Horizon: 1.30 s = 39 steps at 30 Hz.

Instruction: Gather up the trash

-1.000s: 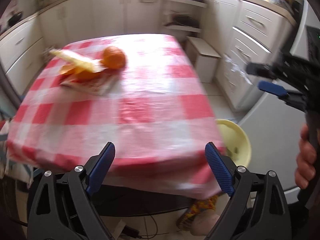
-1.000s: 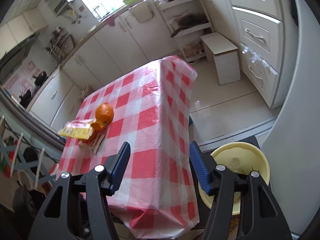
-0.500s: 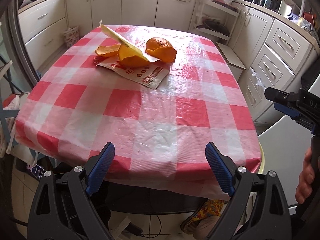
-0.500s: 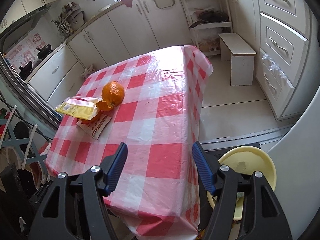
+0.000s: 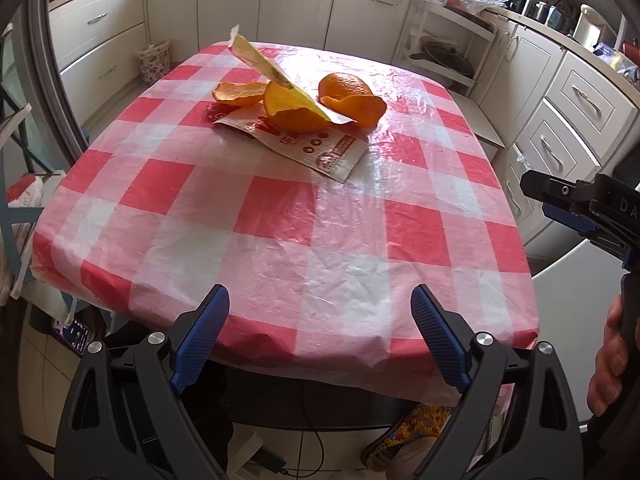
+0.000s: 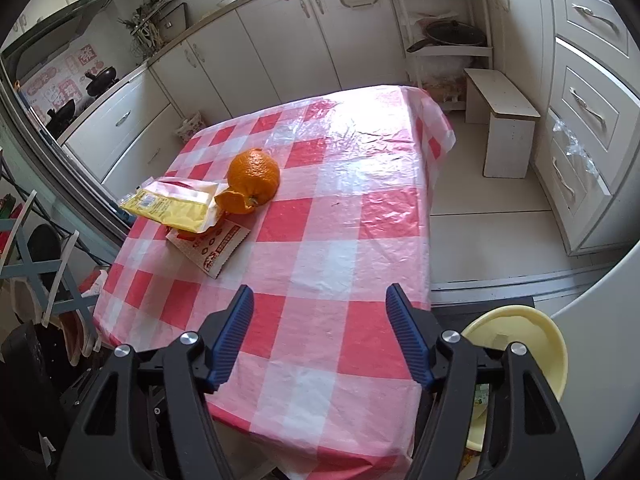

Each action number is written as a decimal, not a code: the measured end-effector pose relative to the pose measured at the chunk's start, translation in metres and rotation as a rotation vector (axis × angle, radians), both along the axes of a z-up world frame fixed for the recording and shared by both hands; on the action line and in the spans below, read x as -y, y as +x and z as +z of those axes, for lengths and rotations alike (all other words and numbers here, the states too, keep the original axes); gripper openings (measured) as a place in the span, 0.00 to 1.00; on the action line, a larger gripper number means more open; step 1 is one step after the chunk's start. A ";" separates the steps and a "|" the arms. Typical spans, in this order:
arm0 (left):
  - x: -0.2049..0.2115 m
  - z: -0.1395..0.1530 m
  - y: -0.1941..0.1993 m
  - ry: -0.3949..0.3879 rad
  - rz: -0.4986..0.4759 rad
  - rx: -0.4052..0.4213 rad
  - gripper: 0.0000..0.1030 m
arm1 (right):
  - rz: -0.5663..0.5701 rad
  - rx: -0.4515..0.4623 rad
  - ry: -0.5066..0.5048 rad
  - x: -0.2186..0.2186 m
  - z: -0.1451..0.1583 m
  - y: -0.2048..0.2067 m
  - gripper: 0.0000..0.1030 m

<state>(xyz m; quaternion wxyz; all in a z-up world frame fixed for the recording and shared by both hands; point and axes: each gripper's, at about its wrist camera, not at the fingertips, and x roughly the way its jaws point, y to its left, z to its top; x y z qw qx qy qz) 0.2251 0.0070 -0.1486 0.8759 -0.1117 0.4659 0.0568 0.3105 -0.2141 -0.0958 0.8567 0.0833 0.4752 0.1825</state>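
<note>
Trash lies on the far left part of a table with a red and white checked cloth (image 5: 320,240): orange peels (image 5: 352,96), a yellow wrapper (image 5: 276,76) propped on them, and a flat red and white wrapper (image 5: 312,144) underneath. The right wrist view shows the orange peel (image 6: 253,176), yellow wrapper (image 6: 176,204) and red and white wrapper (image 6: 212,248). My left gripper (image 5: 320,336) is open and empty over the near table edge. My right gripper (image 6: 320,328) is open and empty over the near right corner; it also shows in the left wrist view (image 5: 576,208).
A yellow bin (image 6: 520,344) stands on the floor beside the table's near right corner. A white step stool (image 6: 504,128) stands by the cabinets (image 6: 592,112) at right. A drying rack (image 6: 36,264) is at the table's left.
Both views have swung and drawn closer to the table, so the trash pile sits larger and more central. Both grippers stay open.
</note>
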 end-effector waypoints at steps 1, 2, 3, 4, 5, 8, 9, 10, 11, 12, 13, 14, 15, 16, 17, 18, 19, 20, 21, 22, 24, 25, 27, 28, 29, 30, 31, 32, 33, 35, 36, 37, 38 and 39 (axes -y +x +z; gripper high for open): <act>-0.002 0.000 0.000 -0.002 0.002 0.000 0.86 | 0.003 -0.001 -0.003 -0.002 -0.001 0.000 0.64; -0.004 0.000 0.000 -0.003 0.005 0.002 0.86 | 0.005 -0.003 -0.006 -0.004 -0.001 0.001 0.64; -0.005 0.001 0.000 -0.003 0.008 0.003 0.86 | 0.007 -0.004 -0.007 -0.005 -0.002 0.002 0.64; -0.007 0.001 0.000 -0.005 0.011 0.006 0.86 | 0.009 -0.006 -0.009 -0.007 -0.003 0.002 0.64; -0.008 0.001 0.000 -0.007 0.014 0.006 0.86 | 0.010 -0.007 -0.010 -0.008 -0.004 0.003 0.64; -0.013 -0.001 0.000 -0.011 0.024 0.002 0.86 | 0.019 -0.012 -0.016 -0.015 -0.006 0.004 0.65; -0.014 -0.001 0.000 -0.012 0.026 0.002 0.86 | 0.024 -0.014 -0.021 -0.017 -0.007 0.005 0.65; -0.016 -0.001 0.001 -0.012 0.029 0.001 0.86 | 0.028 -0.017 -0.025 -0.019 -0.008 0.005 0.65; -0.017 -0.001 0.001 -0.013 0.031 0.001 0.86 | 0.031 -0.019 -0.027 -0.021 -0.009 0.006 0.65; -0.019 -0.001 0.001 -0.014 0.033 0.002 0.86 | 0.035 -0.022 -0.031 -0.023 -0.010 0.006 0.65; -0.020 -0.001 0.001 -0.016 0.037 0.002 0.86 | 0.038 -0.023 -0.033 -0.025 -0.011 0.007 0.65; -0.022 -0.001 0.002 -0.018 0.040 0.002 0.86 | 0.040 -0.024 -0.035 -0.027 -0.012 0.008 0.65; -0.024 -0.001 0.002 -0.019 0.043 0.001 0.86 | 0.041 -0.025 -0.036 -0.028 -0.013 0.009 0.65; -0.025 -0.002 0.002 -0.021 0.047 0.000 0.86 | 0.043 -0.025 -0.036 -0.030 -0.013 0.010 0.65; -0.027 -0.002 0.002 -0.024 0.051 0.000 0.86 | 0.044 -0.026 -0.037 -0.031 -0.013 0.010 0.65; -0.029 -0.003 0.002 -0.025 0.054 -0.001 0.86 | 0.046 -0.026 -0.038 -0.033 -0.014 0.011 0.65; -0.031 -0.003 0.003 -0.026 0.057 -0.002 0.86 | 0.050 -0.025 -0.041 -0.035 -0.014 0.012 0.65; -0.033 -0.004 0.003 -0.029 0.061 -0.003 0.86 | 0.053 -0.025 -0.042 -0.038 -0.014 0.013 0.65; -0.035 -0.004 0.004 -0.030 0.065 -0.003 0.86 | 0.058 -0.024 -0.043 -0.041 -0.014 0.015 0.65; -0.037 -0.004 0.004 -0.032 0.070 -0.003 0.86 | 0.061 -0.021 -0.045 -0.044 -0.014 0.016 0.65; -0.043 -0.005 0.006 -0.034 0.081 -0.004 0.86 | 0.069 -0.008 -0.059 -0.050 -0.012 0.018 0.65; -0.046 -0.005 0.006 -0.035 0.087 -0.005 0.86 | 0.075 0.002 -0.069 -0.055 -0.011 0.020 0.65; -0.052 -0.007 0.007 -0.041 0.100 -0.006 0.86 | 0.084 0.017 -0.074 -0.061 -0.009 0.024 0.66; -0.056 -0.007 0.008 -0.046 0.107 -0.007 0.86 | 0.086 0.022 -0.075 -0.064 -0.008 0.026 0.66; -0.060 -0.007 0.009 -0.052 0.114 -0.007 0.86 | 0.089 0.031 -0.077 -0.067 -0.007 0.028 0.66; -0.062 -0.007 0.010 -0.058 0.119 -0.007 0.86 | 0.091 0.036 -0.079 -0.070 -0.006 0.031 0.66; -0.066 -0.006 0.011 -0.067 0.124 -0.006 0.86 | 0.093 0.041 -0.081 -0.074 -0.005 0.034 0.66; -0.069 -0.005 0.012 -0.075 0.130 -0.003 0.86 | 0.095 0.047 -0.083 -0.077 -0.004 0.037 0.66; -0.073 -0.003 0.013 -0.081 0.138 0.005 0.86 | 0.099 0.055 -0.087 -0.081 -0.004 0.040 0.66; -0.080 0.003 0.016 -0.091 0.149 0.022 0.86 | 0.105 0.076 -0.107 -0.090 -0.005 0.047 0.66; -0.082 0.006 0.017 -0.094 0.153 0.027 0.86 | 0.109 0.078 -0.112 -0.095 -0.007 0.052 0.66; -0.085 0.009 0.018 -0.098 0.158 0.034 0.86 | 0.114 0.078 -0.108 -0.099 -0.009 0.056 0.66; -0.088 0.012 0.021 -0.103 0.166 0.043 0.86 | 0.121 0.082 -0.104 -0.102 -0.011 0.059 0.66; -0.090 0.015 0.022 -0.106 0.170 0.048 0.87 | 0.125 0.087 -0.109 -0.106 -0.014 0.063 0.66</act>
